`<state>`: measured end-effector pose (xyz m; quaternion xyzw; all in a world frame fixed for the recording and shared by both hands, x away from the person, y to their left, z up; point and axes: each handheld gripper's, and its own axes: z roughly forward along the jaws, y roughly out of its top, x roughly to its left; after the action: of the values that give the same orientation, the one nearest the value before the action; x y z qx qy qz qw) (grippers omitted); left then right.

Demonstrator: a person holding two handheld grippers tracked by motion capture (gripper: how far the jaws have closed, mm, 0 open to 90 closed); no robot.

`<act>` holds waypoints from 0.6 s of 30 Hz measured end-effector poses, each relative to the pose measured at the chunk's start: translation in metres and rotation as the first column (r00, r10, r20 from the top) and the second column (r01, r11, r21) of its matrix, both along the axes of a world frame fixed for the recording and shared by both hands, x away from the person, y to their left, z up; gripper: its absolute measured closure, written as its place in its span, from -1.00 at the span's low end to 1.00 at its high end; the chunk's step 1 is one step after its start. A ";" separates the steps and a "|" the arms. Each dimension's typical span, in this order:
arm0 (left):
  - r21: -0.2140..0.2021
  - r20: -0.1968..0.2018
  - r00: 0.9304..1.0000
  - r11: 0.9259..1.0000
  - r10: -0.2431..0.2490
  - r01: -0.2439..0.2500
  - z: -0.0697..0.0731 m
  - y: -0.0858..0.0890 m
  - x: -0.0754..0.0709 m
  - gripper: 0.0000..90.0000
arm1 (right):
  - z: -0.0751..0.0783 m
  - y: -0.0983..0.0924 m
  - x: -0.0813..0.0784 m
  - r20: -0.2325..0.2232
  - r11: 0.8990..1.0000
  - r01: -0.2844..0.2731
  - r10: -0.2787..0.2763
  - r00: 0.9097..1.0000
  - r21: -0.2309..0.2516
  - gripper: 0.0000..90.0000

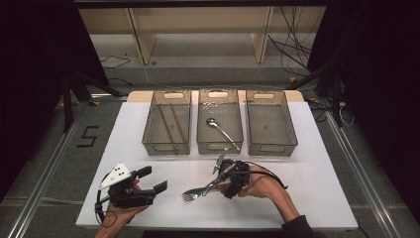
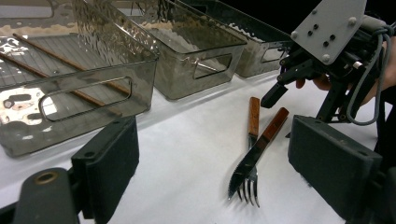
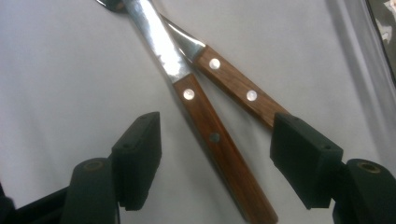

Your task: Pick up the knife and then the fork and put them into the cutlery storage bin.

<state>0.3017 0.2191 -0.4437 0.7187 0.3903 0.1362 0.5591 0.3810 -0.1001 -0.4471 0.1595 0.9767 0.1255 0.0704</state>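
Right gripper view: the knife [image 3: 212, 135] and fork [image 3: 236, 88] lie crossed on the white tabletop [image 3: 56, 60], their wooden handles running toward you and the metal ends leading away to the top of the picture. The knife handle lies between the two black jaws of your right tool [image 3: 215, 158]; the fork handle ends against the inner face of the right-hand jaw. The jaws stand wide and their pads press on neither handle, so nothing is held yet.

High view: the pair lies near the front of the tabletop [image 1: 317, 183], just in front of the middle bin [image 1: 220, 144], with the fork tines [image 1: 188, 196] pointing toward your left hand. The long axis of each piece runs roughly left to right, handles toward the right tool [image 1: 218, 176]. That tool is at the handles; the left tool [image 1: 154, 181] rests apart from them, jaws open and empty.

Left gripper view: the fork tines [image 2: 250, 191] and knife tip [image 2: 236, 179] point toward this tool [image 2: 212, 172], while the handles reach away to the right tool [image 2: 275, 95].

Beyond them stand three clear bins: the left bin [image 1: 167, 144] holds chopsticks [image 1: 172, 121], the middle one a spoon [image 1: 221, 129], and the right bin [image 1: 272, 144] looks empty. The coming grasp probably depends on closing across one handle alone, since the two lie so close.
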 end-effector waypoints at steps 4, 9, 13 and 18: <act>-0.004 0.001 1.000 1.000 0.000 0.000 0.000 -0.001 0.000 -0.65 | 0.002 -0.001 0.002 -0.001 1.000 0.000 0.000 1.000 0.000 -0.15; -0.001 -0.002 1.000 1.000 -0.002 0.002 0.000 -0.002 0.001 -0.65 | 0.001 -0.002 0.004 0.003 0.999 -0.037 0.037 0.999 -0.038 -0.05; 0.002 -0.003 1.000 1.000 -0.001 0.001 0.000 -0.002 0.001 -0.65 | -0.001 -0.001 0.007 0.000 0.997 -0.053 0.053 0.999 -0.051 0.02; 0.004 0.002 1.000 1.000 -0.004 0.004 0.000 -0.003 0.001 -0.65 | -0.003 -0.001 0.007 -0.018 0.995 -0.066 0.064 0.998 -0.070 0.10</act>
<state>0.3030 0.2159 -0.4434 0.7204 0.3881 0.1366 0.5584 0.3883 -0.1009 -0.4504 0.1260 0.9857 0.0917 0.0642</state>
